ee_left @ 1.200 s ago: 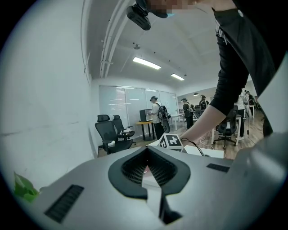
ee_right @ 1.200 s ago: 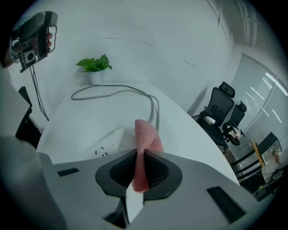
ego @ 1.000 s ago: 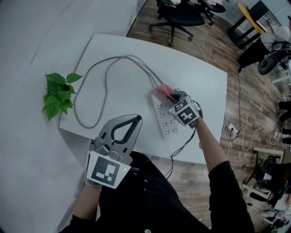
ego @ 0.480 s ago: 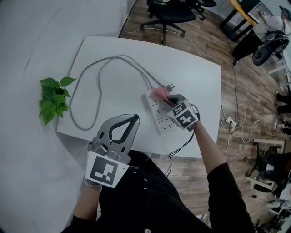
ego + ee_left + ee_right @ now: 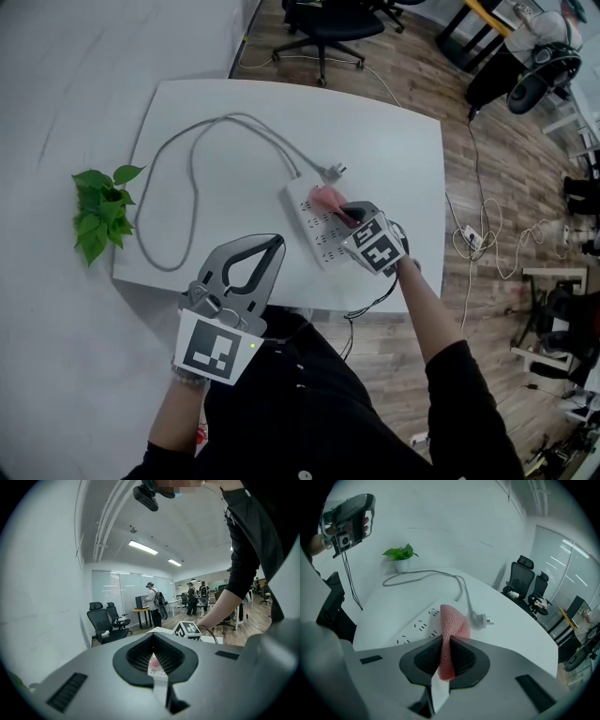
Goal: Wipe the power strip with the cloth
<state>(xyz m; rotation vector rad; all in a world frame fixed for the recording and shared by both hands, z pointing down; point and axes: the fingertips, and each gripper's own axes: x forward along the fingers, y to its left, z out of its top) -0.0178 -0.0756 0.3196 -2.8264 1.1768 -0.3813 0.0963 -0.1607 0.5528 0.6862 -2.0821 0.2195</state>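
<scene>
A white power strip (image 5: pixel 309 223) lies near the table's front edge, its grey cable (image 5: pixel 192 155) looping away to the left. The pink cloth (image 5: pixel 327 199) rests on the strip's far half, and my right gripper (image 5: pixel 345 212) is shut on it. From the right gripper view the cloth (image 5: pixel 451 625) runs out between the jaws and folds down onto the strip (image 5: pixel 415 625). My left gripper (image 5: pixel 271 243) hovers at the near table edge, left of the strip, shut and holding nothing. In the left gripper view (image 5: pixel 154 634) the strip shows through the loop of the jaws.
The cable's loose plug (image 5: pixel 336 171) lies just beyond the strip, also visible as the plug (image 5: pixel 481 619). A small potted plant (image 5: pixel 97 208) stands against the wall at left. Office chairs (image 5: pixel 323 21) and floor cables (image 5: pixel 487 239) surround the white table (image 5: pixel 394 141).
My right gripper has drawn the cloth a little way along the strip from its cable end towards me, uncovering the plug. The left gripper has stayed put.
</scene>
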